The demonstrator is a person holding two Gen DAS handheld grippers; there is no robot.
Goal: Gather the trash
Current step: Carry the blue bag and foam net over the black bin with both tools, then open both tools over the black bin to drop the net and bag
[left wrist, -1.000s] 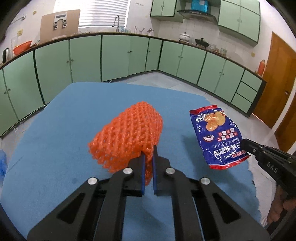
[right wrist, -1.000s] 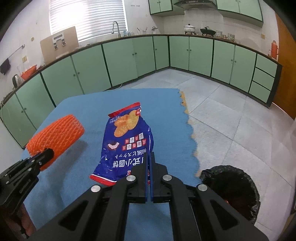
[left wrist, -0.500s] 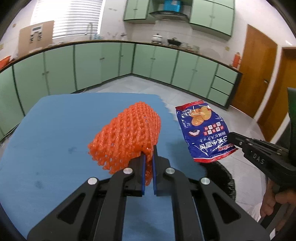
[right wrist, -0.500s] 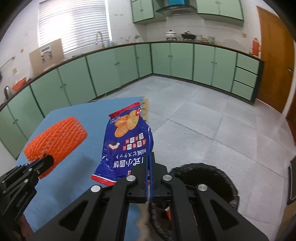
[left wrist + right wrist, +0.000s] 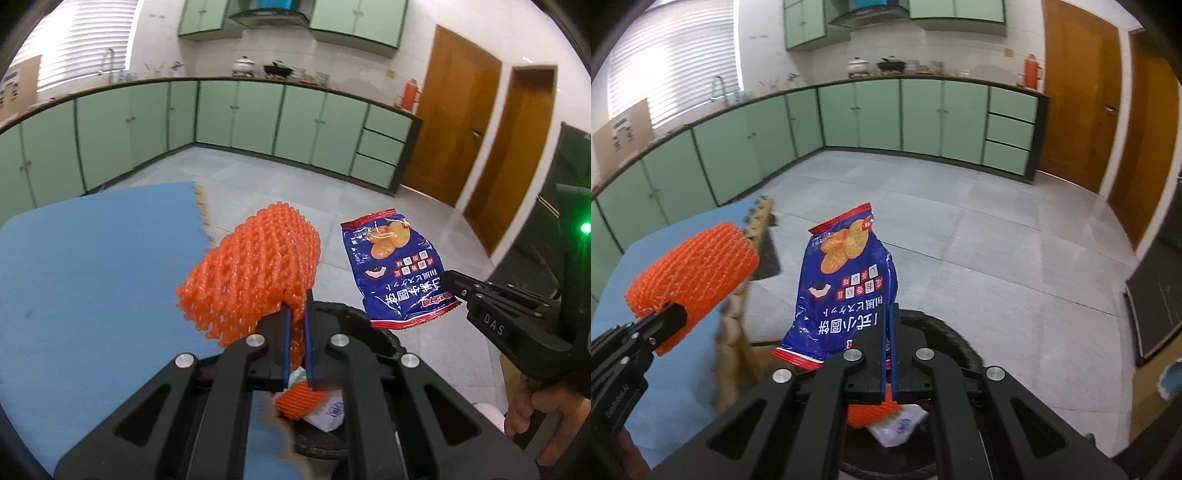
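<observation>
Orange foam netting [image 5: 251, 269] and a blue foil snack packet [image 5: 846, 288], each clamped in a hand-held gripper, have been carried beyond the blue table's edge [image 5: 199, 210] to above the black-lined bin [image 5: 945, 332]; release is judged next.

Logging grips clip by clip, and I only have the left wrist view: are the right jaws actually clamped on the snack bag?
Observer: Yes. In the right wrist view the right gripper has its jaws shut on the snack bag near its lower red seam.
Operator: Is it over the bin?
Observer: The black bin shows its rim just behind those jaws, with the bag's held end above the opening.
Operator: And the orange net?
Observer: From there the orange net appears left of the bin, over the blue surface.
</observation>
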